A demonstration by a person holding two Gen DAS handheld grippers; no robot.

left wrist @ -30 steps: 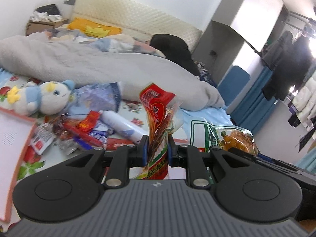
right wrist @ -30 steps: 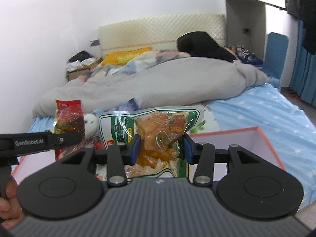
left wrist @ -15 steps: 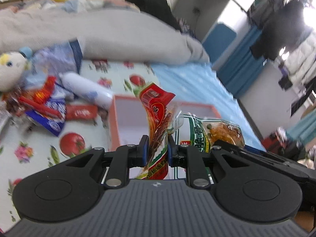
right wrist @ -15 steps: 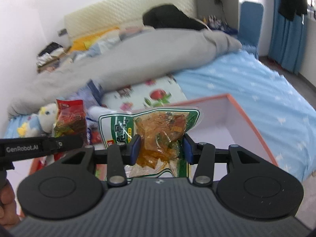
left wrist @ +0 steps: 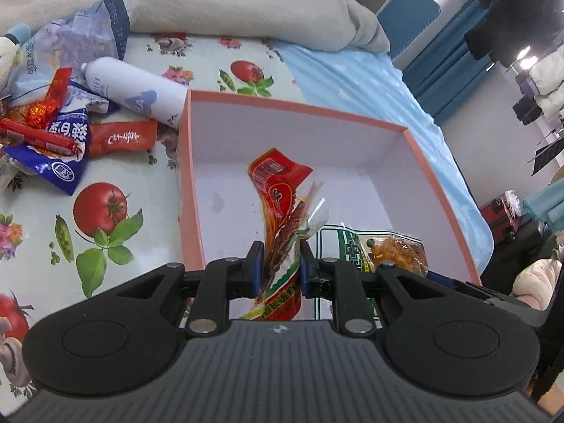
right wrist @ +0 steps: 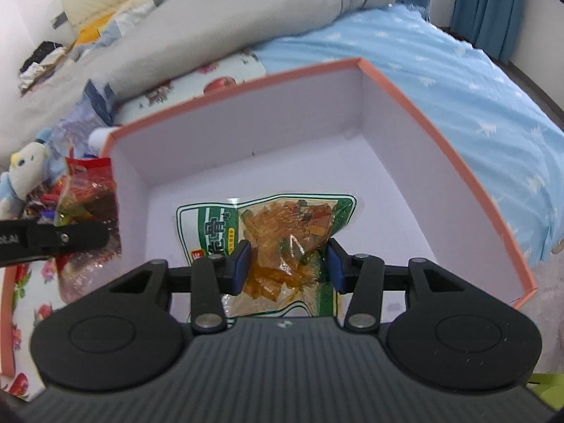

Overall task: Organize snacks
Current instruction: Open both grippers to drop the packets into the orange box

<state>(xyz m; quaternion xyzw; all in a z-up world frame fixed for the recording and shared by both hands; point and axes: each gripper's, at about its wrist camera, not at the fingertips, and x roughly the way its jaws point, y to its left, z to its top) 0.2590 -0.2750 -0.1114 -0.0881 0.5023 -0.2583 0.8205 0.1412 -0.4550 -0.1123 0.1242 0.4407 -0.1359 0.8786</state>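
Observation:
My left gripper (left wrist: pixel 278 268) is shut on a thin red snack packet (left wrist: pixel 282 190), holding it upright over the pink-rimmed white box (left wrist: pixel 187 162). My right gripper (right wrist: pixel 287 264) is shut on a green and clear packet of orange snacks (right wrist: pixel 282 222), also above the box (right wrist: pixel 405 105) interior. In the left wrist view the green packet (left wrist: pixel 387 246) shows at lower right. The right wrist view has the red packet (right wrist: pixel 88 204) and the left gripper's finger at its left edge. The box floor looks bare beneath both packets.
Loose snack packets (left wrist: pixel 53 134) and a white bottle (left wrist: pixel 137 91) lie on the fruit-print cloth (left wrist: pixel 105 218) left of the box. A grey duvet (left wrist: pixel 229 0) lies behind, a plush toy (right wrist: pixel 24 172) at far left, and blue sheet (right wrist: pixel 476 88) to the right.
Both grippers tipped downward and sank with their packets, from facing across the bed to hanging over the box, which now fills both views.

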